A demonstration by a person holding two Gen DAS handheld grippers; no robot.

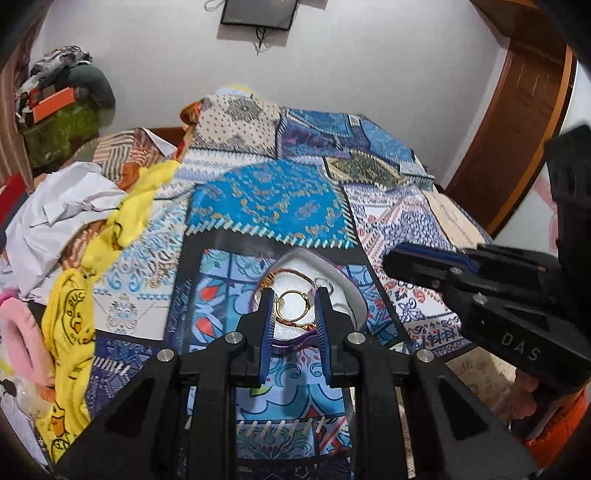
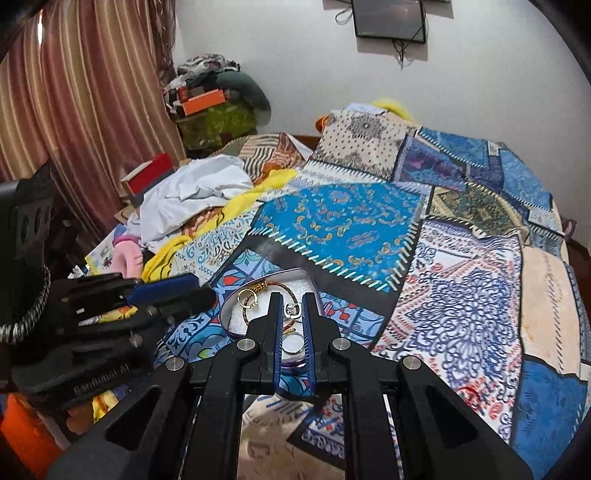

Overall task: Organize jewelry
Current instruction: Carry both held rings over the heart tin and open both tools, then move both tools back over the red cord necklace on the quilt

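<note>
A heart-shaped tin (image 1: pixel 352 291) (image 2: pixel 229 306) with a white lining lies on the patchwork bedspread. It holds a gold ring (image 1: pixel 291 305), a red cord bracelet (image 1: pixel 291 272) (image 2: pixel 275 283) and other gold pieces (image 2: pixel 246 297). My left gripper (image 1: pixel 294 299) hovers over the tin, jaws apart, with the gold ring showing between its fingers. My right gripper (image 2: pixel 292 301) is also over the tin, jaws slightly apart, with a silver square-stone ring (image 2: pixel 292 309) seen between the fingertips. Whether it grips the ring is unclear. Each gripper shows in the other's view (image 1: pixel 424 264) (image 2: pixel 173 291).
The patchwork bedspread (image 1: pixel 273 203) (image 2: pixel 461 295) covers the bed. Crumpled white cloth (image 1: pixel 62 206), yellow printed fabric (image 1: pixel 70 332) and pink items (image 1: pixel 22 336) lie on the left. A cluttered stack (image 2: pixel 210 107), striped curtain (image 2: pixel 92 110), wall-mounted screen (image 2: pixel 388 18) and wooden door (image 1: pixel 517 122) surround.
</note>
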